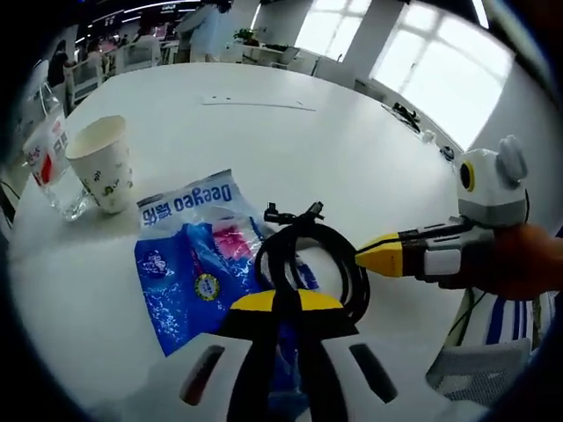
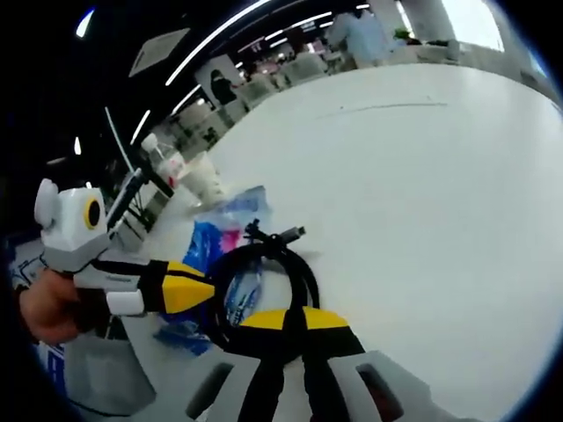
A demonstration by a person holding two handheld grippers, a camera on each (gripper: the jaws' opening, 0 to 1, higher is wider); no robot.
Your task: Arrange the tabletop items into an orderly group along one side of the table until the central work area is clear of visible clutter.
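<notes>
Coiled cable [image 1: 312,255] on snack bag [image 1: 198,264], paper cup [image 1: 101,163] left of bag

The white table [image 1: 369,149] carries one blue snack bag [image 1: 189,264], one coiled black cable [image 1: 312,255], one paper cup [image 1: 101,163] and one clear plastic bottle [image 1: 48,167]. One thin flat strip [image 1: 255,103] lies far across the table. Two yellow-tipped grippers show: the left gripper [image 1: 286,303] and the right gripper [image 1: 383,255]. At least two people stand in the background.

Both tongs [image 1: 286,303] [image 2: 295,321] closed (tips together)
</notes>
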